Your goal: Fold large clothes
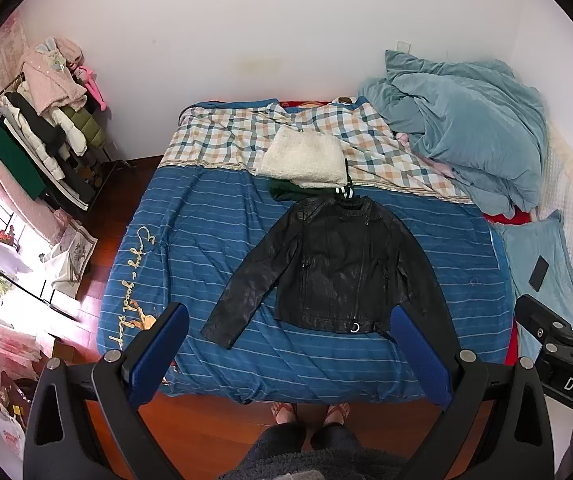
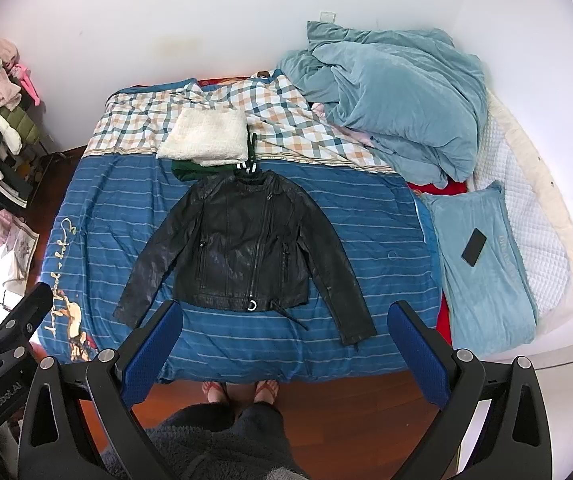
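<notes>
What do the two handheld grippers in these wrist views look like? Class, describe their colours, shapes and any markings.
Both the left gripper and the right gripper have black angular plastic frames with triangular cut-outs and round silver bolts. Each finger carries a long textured blue pad. White lettering marks the bodies: "DAS" on the right one seen from the left view, part of a word ending "Robot" on the other. No cables show.

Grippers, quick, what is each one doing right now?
Left gripper: open, holding nothing, above the bed's near edge.
Right gripper: open, holding nothing, short of the black jacket.
</notes>
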A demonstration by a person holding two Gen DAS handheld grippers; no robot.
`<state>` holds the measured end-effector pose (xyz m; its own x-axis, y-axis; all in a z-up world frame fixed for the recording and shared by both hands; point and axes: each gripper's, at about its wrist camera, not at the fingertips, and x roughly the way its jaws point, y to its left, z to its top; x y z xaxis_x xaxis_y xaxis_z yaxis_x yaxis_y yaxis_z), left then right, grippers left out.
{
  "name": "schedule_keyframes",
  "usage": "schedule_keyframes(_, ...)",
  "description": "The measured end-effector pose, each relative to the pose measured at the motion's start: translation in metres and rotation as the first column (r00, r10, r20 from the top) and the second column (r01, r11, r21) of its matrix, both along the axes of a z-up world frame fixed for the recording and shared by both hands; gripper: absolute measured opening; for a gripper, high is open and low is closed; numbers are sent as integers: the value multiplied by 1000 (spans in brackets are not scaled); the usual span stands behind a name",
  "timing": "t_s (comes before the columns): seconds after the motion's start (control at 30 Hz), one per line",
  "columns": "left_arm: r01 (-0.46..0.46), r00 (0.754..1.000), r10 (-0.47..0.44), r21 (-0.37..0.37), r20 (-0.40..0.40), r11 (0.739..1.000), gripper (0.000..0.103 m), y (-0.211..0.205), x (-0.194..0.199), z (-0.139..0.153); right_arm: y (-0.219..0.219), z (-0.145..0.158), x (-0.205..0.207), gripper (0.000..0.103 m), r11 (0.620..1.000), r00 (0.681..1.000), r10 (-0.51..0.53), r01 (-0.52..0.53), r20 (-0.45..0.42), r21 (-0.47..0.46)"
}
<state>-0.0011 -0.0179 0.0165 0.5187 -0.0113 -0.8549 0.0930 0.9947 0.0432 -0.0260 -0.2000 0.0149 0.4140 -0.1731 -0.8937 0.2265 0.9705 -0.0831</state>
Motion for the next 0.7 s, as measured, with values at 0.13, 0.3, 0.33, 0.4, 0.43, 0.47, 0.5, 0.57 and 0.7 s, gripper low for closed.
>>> schedule_keyframes(0.13, -1, 1000, 1, -1, 2, 1000, 103, 1, -2, -1, 0, 0, 0, 103, 1000, 1000, 1, -1, 0, 0)
schedule_keyframes(0.3, 1, 1000, -1, -3, 3, 1000, 103, 1, -1, -1, -1, 0, -1, 103, 1000, 1000, -1, 1, 1, 1)
schedule_keyframes(0.33, 0, 1000, 0, -3, 4, 1000, 103, 1, -3, -2, -1, 0, -1, 103, 1000, 1000, -1, 1, 1, 2)
schedule_keyframes(0.4, 1, 1000, -1, -5, 3, 1000, 103, 0, -2, -3, -1, -1, -2, 103, 1000, 1000, -1, 1, 1, 0)
schedule_keyframes(0.43, 1, 1000, -1, -6, 5, 1000, 103, 0, -4, -3, -2, -1, 0, 103, 1000, 1000, -3, 3, 1, 1)
schedule_keyframes(0.47, 3, 1000, -3, -7, 6, 1000, 103, -1, -2, -4, -3, -1, 2, 103, 1000, 1000, -7, 7, 0, 3)
schedule_keyframes(0.5, 4, 1000, -4, -8, 7, 1000, 103, 0, -2, -5, -4, -2, 3, 103, 1000, 1000, -13, 13, -2, 7)
schedule_keyframes(0.57, 1, 1000, -1, -9, 21, 1000, 103, 0, 0, -7, -8, -6, 8, 103, 999, 1000, -28, 29, -4, 27)
schedule_keyframes(0.7, -19, 997, 18, 22, 77, 1000, 103, 6, 22, -29, -30, -32, 18, 103, 992, 996, -85, 83, 23, 98)
